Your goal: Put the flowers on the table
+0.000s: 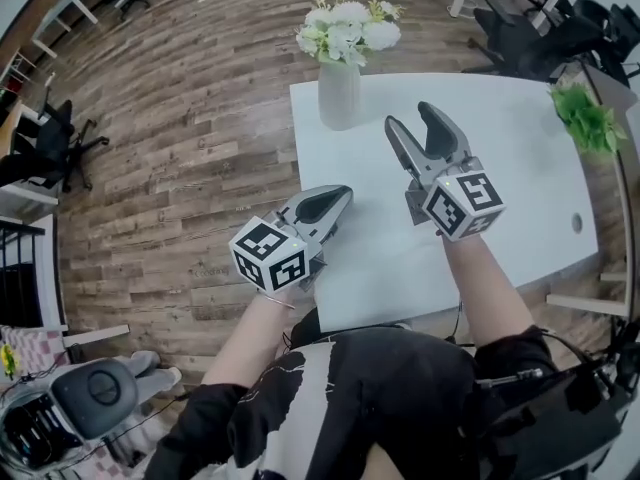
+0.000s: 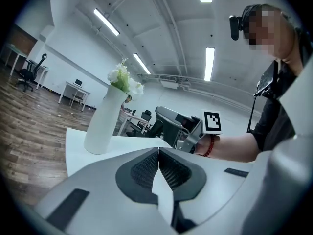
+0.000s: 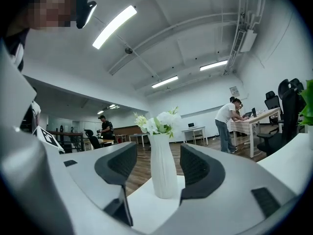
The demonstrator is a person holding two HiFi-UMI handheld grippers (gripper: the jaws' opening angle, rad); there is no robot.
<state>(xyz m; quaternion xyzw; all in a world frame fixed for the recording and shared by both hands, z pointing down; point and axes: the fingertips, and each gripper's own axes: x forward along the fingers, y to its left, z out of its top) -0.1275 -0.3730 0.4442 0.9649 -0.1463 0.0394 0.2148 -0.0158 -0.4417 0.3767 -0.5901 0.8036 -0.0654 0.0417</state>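
A tall white vase [image 1: 338, 96] with white flowers [image 1: 348, 30] stands upright at the far left corner of the white table [image 1: 520, 178]. My right gripper [image 1: 412, 116] hovers over the table, open and empty, its jaws pointing past the vase's right side and apart from it. In the right gripper view the vase [image 3: 163, 168] shows beyond the gap of the right gripper [image 3: 157, 153], out of reach of the pads. My left gripper [image 1: 345, 192] is shut with nothing in it, above the table's left edge. From the left gripper view the vase [image 2: 102, 121] stands ahead and to the left.
A green plant [image 1: 585, 116] sits at the table's far right edge. Black office chairs [image 1: 540, 28] crowd the back right, another chair [image 1: 50, 138] stands at the left on the wooden floor. A person [image 3: 227, 121] stands at a distant desk.
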